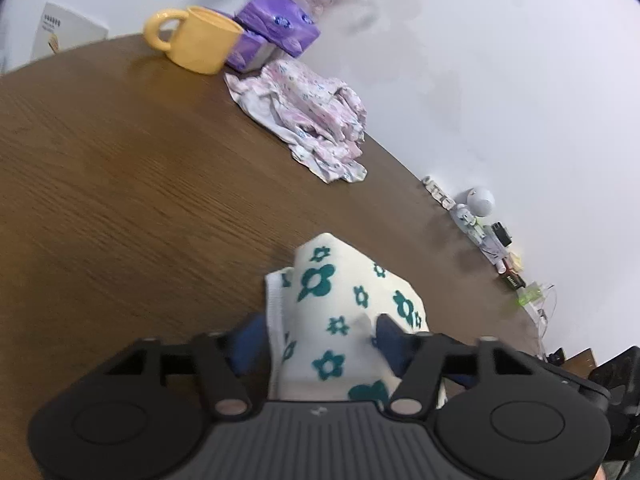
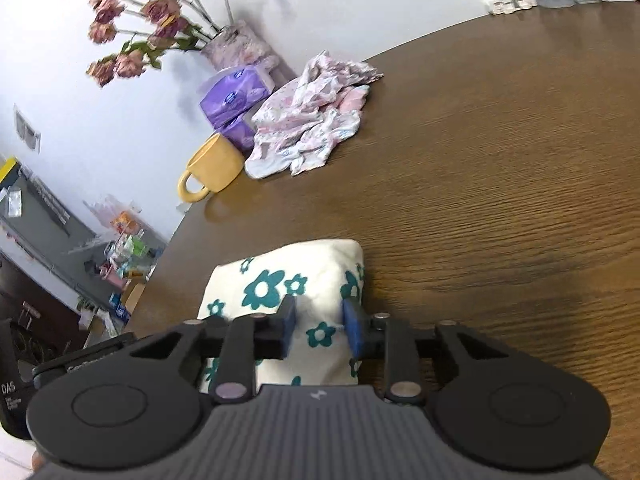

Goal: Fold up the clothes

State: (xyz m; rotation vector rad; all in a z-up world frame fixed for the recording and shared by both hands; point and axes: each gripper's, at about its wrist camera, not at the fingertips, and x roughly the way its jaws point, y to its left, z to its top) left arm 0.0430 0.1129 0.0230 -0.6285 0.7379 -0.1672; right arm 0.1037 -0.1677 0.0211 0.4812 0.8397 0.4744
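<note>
Brown wood-grain worktop (image 2: 500,184); cream garment with teal flowers (image 2: 288,280) near its front edge, pinched by left gripper (image 1: 320,344) and right gripper (image 2: 319,326), jaws clenched on cloth; risk: uneven pull skews fold; pink crumpled garment (image 1: 308,120) lies well apart.

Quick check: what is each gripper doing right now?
Left gripper: shut on the flowered cloth.
Right gripper: shut on the same flowered cloth.
</note>
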